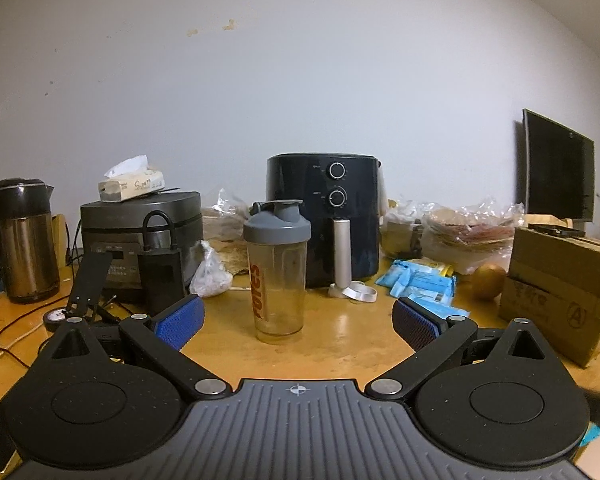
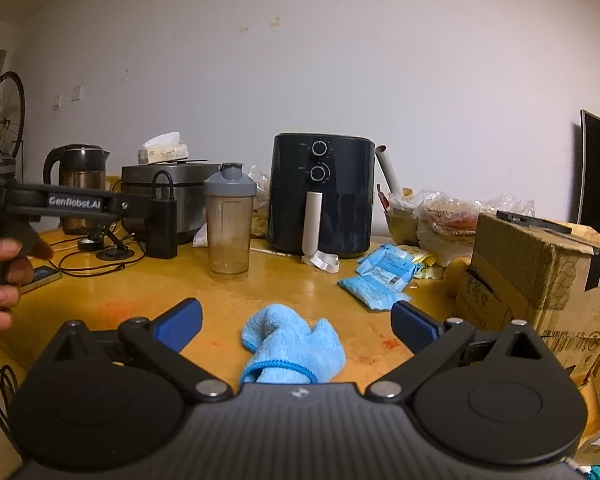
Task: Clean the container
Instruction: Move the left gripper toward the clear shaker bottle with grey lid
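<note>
- The shaker bottle [image 1: 278, 276] is seen standing upright on the table [image 1: 340, 344], its grey lid [image 1: 277, 222] seated, directly ahead of the left gripper [image 1: 298, 322] and just in front of the air fryer [image 1: 324, 216].
- The left jaws are spread wide with nothing held between them; the bottle is framed by the gap but lies beyond the tips, apart from both.
- The right gripper [image 2: 296, 326] is likewise held wide apart and empty, and a crumpled blue cloth [image 2: 290, 346] lies on the table between its jaws, close to the gripper body.
- A hand [image 2: 4, 276] is seen on the handle of the other gripper at the left edge of the right wrist view.
- The bottle's clear wall looks clouded, possibly by residue near the bottom, though this cannot be settled through the fisheye.
- The bottle is judged light, stiff and smooth-sided, so it may slip or tip; it is best taken around the mid-body, below the lid.
- The cloth is judged soft and limp; a bunched fold should be pinched so that enough hangs free for wiping.
- Whether the bottle is already wiped cannot be told: the scene fits either case.
</note>
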Available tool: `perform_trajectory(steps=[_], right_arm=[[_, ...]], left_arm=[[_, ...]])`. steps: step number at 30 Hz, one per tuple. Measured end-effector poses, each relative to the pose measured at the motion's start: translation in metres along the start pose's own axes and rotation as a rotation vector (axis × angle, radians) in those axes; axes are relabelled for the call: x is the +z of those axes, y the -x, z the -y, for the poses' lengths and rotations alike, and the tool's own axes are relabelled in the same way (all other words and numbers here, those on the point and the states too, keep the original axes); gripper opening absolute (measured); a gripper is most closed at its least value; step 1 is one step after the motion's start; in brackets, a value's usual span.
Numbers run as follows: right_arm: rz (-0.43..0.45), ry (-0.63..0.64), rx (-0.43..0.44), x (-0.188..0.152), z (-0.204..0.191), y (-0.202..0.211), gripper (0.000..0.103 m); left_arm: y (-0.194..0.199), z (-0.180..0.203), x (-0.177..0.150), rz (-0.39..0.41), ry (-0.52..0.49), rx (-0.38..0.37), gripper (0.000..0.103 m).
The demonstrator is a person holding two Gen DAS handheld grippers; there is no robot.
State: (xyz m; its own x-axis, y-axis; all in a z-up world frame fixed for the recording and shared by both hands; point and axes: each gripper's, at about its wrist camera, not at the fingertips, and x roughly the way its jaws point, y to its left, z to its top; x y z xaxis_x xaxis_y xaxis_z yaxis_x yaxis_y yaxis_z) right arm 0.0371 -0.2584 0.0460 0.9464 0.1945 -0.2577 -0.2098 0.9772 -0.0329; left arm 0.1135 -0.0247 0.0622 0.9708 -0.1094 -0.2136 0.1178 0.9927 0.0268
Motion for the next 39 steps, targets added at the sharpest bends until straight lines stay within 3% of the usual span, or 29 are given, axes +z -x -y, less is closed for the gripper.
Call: perform_trajectory(steps=[23, 39], right_arm=[[-0.025, -0.014, 0.024, -0.005, 0.002, -0.013, 0.103], [-0.024, -0.022, 0.032, -0.005, 0.005, -0.014, 0.103]], left_arm=[[-0.054, -0.021, 0.018, -0.021, 0.037, 0.012, 0.103], [-0.084, -0.022, 0.023, 0.009, 0.051, -0.002, 0.103]])
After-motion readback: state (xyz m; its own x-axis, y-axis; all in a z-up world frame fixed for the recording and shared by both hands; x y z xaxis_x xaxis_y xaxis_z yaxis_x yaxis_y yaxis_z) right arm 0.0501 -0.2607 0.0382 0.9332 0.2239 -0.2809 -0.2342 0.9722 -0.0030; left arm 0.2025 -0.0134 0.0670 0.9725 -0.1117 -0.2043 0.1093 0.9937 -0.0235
